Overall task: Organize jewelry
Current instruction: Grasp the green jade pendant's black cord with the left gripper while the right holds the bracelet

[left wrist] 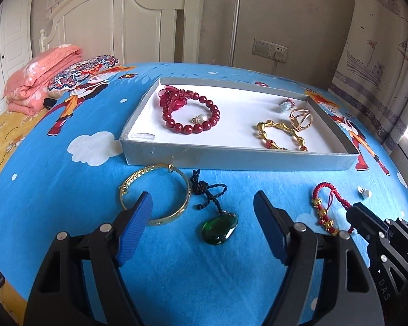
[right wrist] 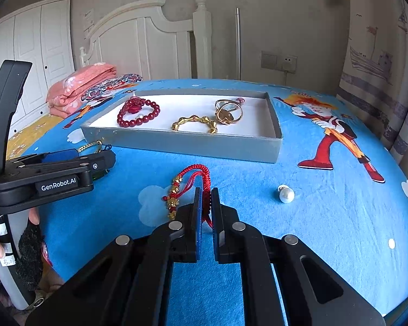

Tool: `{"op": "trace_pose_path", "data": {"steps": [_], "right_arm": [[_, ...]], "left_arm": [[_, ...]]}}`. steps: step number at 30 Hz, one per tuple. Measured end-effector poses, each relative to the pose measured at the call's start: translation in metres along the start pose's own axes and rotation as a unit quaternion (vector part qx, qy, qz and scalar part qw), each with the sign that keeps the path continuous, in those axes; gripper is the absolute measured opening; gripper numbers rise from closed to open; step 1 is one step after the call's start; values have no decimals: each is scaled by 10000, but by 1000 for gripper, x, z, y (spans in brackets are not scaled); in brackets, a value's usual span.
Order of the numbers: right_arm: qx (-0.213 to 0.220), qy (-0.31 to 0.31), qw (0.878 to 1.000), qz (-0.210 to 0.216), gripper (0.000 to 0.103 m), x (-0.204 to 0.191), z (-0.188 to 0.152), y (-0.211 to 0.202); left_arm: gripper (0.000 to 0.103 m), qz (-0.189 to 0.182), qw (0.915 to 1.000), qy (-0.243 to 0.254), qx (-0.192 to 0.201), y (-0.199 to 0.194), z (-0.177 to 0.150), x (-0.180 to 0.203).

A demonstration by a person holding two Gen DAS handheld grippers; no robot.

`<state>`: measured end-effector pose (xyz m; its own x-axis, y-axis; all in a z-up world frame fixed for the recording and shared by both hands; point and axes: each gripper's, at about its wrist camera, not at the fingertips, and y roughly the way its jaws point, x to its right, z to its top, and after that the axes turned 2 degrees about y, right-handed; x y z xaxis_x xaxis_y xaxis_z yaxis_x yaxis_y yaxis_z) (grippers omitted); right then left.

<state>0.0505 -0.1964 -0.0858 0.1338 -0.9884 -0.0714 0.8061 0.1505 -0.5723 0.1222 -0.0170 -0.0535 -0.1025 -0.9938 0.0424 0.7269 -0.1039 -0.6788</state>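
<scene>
So the bed (left wrist: 68, 190) with the blue cartoon sheet is where it's all laid out, and a shallow grey box (left wrist: 231, 160) with a white lining sits in the middle of it. Already in the box: a red bead bracelet (left wrist: 193, 116) on the left side, and a gold link bracelet (left wrist: 280, 135) and a gold ring-shaped piece (left wrist: 302, 119) on the right. Loose on the sheet in front of the box are a gold bangle (left wrist: 160, 190), a green pendant (left wrist: 220, 229) on a black cord just beside it, a red cord charm (right wrist: 189, 187) with little gold beads, and a pearl earring (right wrist: 287, 194) off to the right. The left gripper (left wrist: 202, 212) has its fingers apart, with the pendant lying between them and one blue pad over the bangle's edge; not pressing on anything as far as I can see. The right gripper (right wrist: 206, 198) has its fingers together, pinched on the red cord of the charm, which is low over the sheet; can't tell if it's lifted.
</scene>
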Motion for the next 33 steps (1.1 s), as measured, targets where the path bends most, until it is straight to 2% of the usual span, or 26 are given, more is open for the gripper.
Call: {"op": "trace_pose_path", "data": {"steps": [2, 5, 7, 9, 15, 17, 18, 19, 23, 27, 30, 33], "right_arm": [[4, -6, 10000, 5, 8, 0, 0, 0], [0, 1, 10000, 27, 8, 0, 0, 0], [-5, 10, 10000, 38, 8, 0, 0, 0], [1, 15, 10000, 48, 8, -1, -1, -1], [18, -7, 10000, 67, 8, -2, -1, -2], [21, -16, 10000, 69, 8, -2, -1, -2], [22, -22, 10000, 65, 8, -3, -1, -2], [25, -25, 10000, 66, 8, -2, 0, -2], [35, -52, 10000, 61, 8, -3, 0, -4], [34, -112, 9999, 106, 8, -8, -2, -7], [48, -169, 9998, 126, 8, -13, -3, -7], [43, -180, 9998, 117, 8, -15, -4, -6]], "left_arm": [[73, 119, 9999, -79, -92, 4, 3, -4], [63, 272, 9993, -62, -243, 10, 7, -4], [48, 396, 9986, 26, -360, 14, 9, 0], [40, 413, 9983, 102, -394, 15, 11, 4], [40, 747, 9957, 327, -448, 22, 16, 21], [37, 743, 9955, 370, -457, 23, 17, 23], [17, 699, 9957, 438, -427, 22, 15, 24], [11, 700, 9954, 524, -382, 21, 13, 26], [11, 488, 9966, 654, -147, 7, -4, 24], [11, -37, 9975, 698, 95, -15, -26, 9], [11, -338, 9977, 574, 146, -23, -32, -10], [14, -387, 9983, 426, 95, -24, -34, -19]]}}
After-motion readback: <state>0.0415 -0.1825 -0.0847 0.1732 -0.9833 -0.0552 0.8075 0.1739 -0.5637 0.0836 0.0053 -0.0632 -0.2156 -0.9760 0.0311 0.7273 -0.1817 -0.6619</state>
